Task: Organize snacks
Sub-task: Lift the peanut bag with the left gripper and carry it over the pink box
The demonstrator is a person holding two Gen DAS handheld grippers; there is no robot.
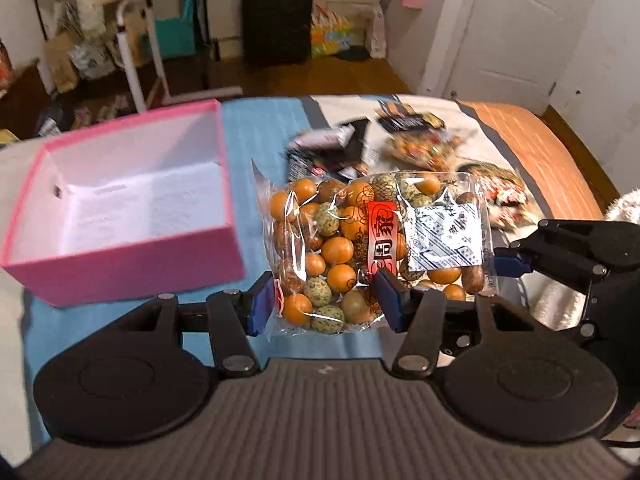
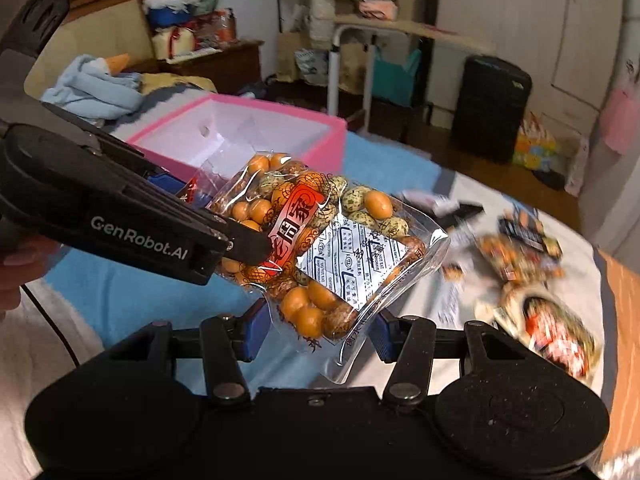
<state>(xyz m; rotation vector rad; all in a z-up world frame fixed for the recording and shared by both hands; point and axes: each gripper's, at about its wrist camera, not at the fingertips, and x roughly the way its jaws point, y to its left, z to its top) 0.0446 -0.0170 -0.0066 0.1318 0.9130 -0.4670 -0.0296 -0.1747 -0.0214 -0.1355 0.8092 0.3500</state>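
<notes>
A clear bag of orange and speckled coated nuts (image 1: 372,248) with a red label hangs above the blue cloth. My left gripper (image 1: 326,306) has its blue pads on both sides of the bag's lower left part and is shut on it. My right gripper (image 2: 320,330) has its blue pads on both sides of the bag (image 2: 320,248) at its lower edge and is shut on it. The right gripper shows at the bag's right edge in the left wrist view (image 1: 516,260). The open pink box (image 1: 120,204) with a white inside stands left of the bag, also in the right wrist view (image 2: 248,136).
Several other snack packets (image 1: 416,140) lie on the bed behind the bag, also in the right wrist view (image 2: 532,280). An orange mat (image 1: 528,148) covers the bed's right side. A black suitcase (image 1: 276,16) and a white folding table (image 1: 140,40) stand on the floor beyond.
</notes>
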